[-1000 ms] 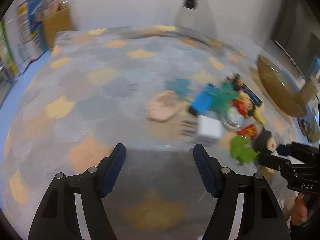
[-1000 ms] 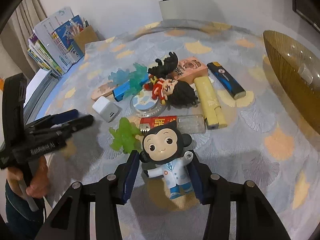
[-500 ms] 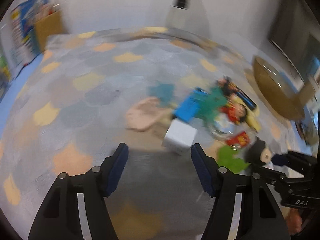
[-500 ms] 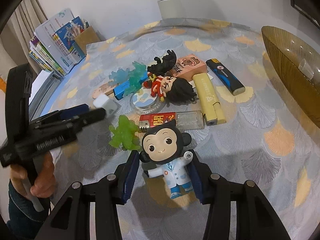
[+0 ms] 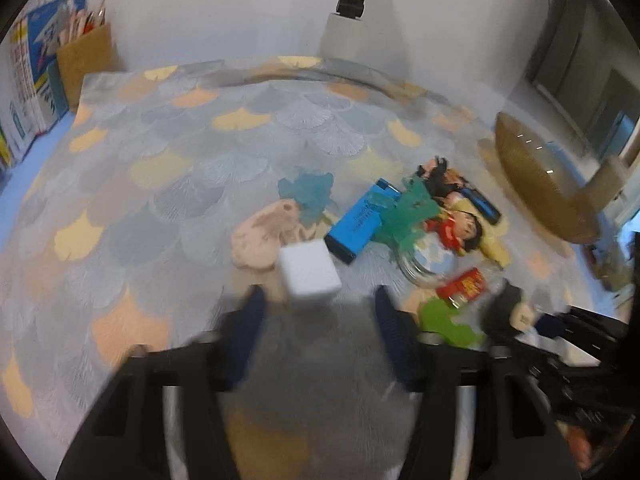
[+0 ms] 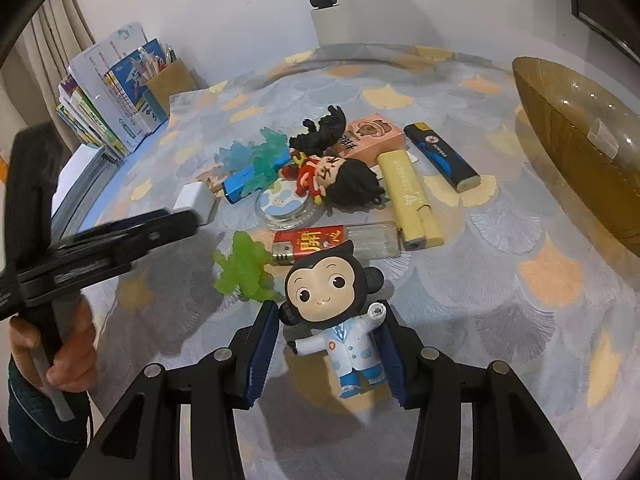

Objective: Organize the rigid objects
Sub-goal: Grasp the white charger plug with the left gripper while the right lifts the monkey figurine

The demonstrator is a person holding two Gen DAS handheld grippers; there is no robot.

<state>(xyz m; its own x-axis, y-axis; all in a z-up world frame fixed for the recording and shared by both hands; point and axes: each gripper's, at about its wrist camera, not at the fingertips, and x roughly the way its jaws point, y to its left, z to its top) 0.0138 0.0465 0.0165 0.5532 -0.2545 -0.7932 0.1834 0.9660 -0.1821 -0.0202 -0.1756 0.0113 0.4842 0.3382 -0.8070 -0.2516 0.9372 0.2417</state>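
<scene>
A white cube charger [image 5: 310,272] lies on the patterned tablecloth just ahead of my left gripper [image 5: 318,304]. Its blurred jaws are closing, with the cube at the gap between the tips and the pads clear of it. From the right wrist view the same cube [image 6: 194,202] sits at the left gripper's tip [image 6: 176,220]. My right gripper [image 6: 329,312] is shut on a monkey figure in a white coat [image 6: 326,284], which stands upright on the cloth. A pile of toys and lighters lies beyond.
The pile holds a green jelly toy [image 6: 244,268], a red lighter [image 6: 316,242], a yellow lighter [image 6: 408,196], a dark blue lighter [image 6: 440,156], a red-dressed doll [image 6: 336,178] and a round case [image 6: 284,204]. A brown bowl [image 6: 580,140] stands right. Books [image 6: 108,112] line the back left.
My left gripper has moved up to the white cube and its jaws have narrowed around the gap. The right gripper and the monkey figure have stayed still.
</scene>
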